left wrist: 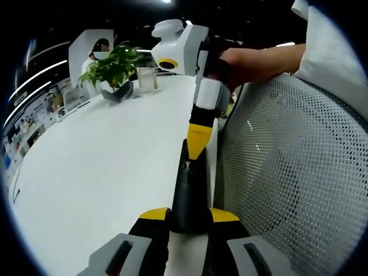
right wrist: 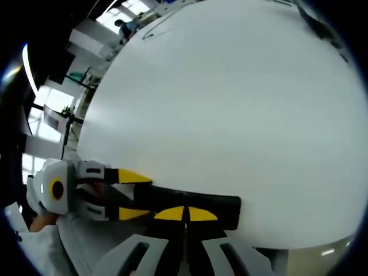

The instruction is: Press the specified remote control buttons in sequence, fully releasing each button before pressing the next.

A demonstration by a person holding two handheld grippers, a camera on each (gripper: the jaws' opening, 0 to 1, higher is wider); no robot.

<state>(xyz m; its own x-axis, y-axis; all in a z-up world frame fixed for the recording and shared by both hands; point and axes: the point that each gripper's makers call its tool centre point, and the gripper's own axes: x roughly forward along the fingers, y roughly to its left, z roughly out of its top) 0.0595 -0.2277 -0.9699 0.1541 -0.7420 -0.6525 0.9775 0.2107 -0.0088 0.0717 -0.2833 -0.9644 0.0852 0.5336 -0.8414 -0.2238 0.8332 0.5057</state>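
white table (left wrist: 98, 167) spans both views; mesh chair back (left wrist: 287, 172) at 3 o'clock; dark remote control (left wrist: 190, 192) at 6 o'clock clamped by left gripper (left wrist: 190, 215); right gripper (right wrist: 185, 214), jaws together, tips on remote; potted plant (left wrist: 113, 72) at 11

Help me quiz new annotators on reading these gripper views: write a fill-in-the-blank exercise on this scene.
1. The ____ hand-held gripper clamps one end of the remote.
2. The right hand-held gripper rests its ____ jaw tips, closed together, on the remote.
3. Beside the clear cup on the table stands a potted ____.

Missing words: left; yellow; plant.
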